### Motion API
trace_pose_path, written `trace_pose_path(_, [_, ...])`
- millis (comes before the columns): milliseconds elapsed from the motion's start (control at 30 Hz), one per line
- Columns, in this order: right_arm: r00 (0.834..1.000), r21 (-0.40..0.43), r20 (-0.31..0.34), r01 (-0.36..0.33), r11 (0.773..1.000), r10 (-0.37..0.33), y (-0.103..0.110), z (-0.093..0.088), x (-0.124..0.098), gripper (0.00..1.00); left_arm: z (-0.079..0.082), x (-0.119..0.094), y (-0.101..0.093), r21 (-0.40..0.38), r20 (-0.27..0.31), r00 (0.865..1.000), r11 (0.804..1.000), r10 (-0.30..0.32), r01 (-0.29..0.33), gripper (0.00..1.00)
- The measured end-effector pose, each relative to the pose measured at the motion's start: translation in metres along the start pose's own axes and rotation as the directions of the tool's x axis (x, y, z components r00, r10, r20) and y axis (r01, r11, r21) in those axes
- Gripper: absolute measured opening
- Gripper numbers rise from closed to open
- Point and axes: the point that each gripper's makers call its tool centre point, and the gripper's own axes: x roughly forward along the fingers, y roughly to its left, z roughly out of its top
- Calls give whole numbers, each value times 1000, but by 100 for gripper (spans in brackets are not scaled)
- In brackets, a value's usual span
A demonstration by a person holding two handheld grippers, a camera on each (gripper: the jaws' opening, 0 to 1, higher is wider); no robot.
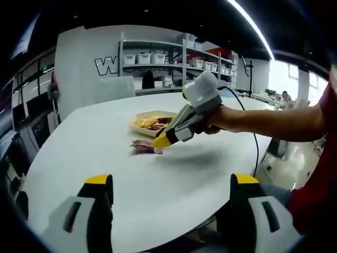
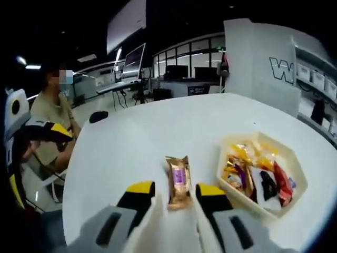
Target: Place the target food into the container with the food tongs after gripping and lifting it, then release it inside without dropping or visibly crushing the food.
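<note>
clearly the right hand-held gripper is nearer: spread, it probably straddles the snack bar, whose long axis runs between its jaws.

Bright ceiling strip light, soft shadows on table, fisheye-bent edges, perhaps slightly blurred.

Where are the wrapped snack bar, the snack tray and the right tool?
wrapped snack bar (image 2: 178, 181), right gripper view, wrapper's middle.
snack tray (image 2: 299, 167), right gripper view, right rim.
right tool (image 1: 161, 141), left gripper view, yellow tips.
</note>
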Motion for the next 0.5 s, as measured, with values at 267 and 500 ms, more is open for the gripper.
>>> trace_pose_path(267, [1000, -23, 23, 20, 1000, -19, -4, 7, -2, 26, 0, 1, 0, 3, -1, 1000, 1000, -4, 4, 89])
trace_pose_path(500, [1000, -43, 26, 1, 999, 0, -2, 15, 12, 26, 3, -3, 7, 1, 5, 1000, 1000, 12, -12, 89])
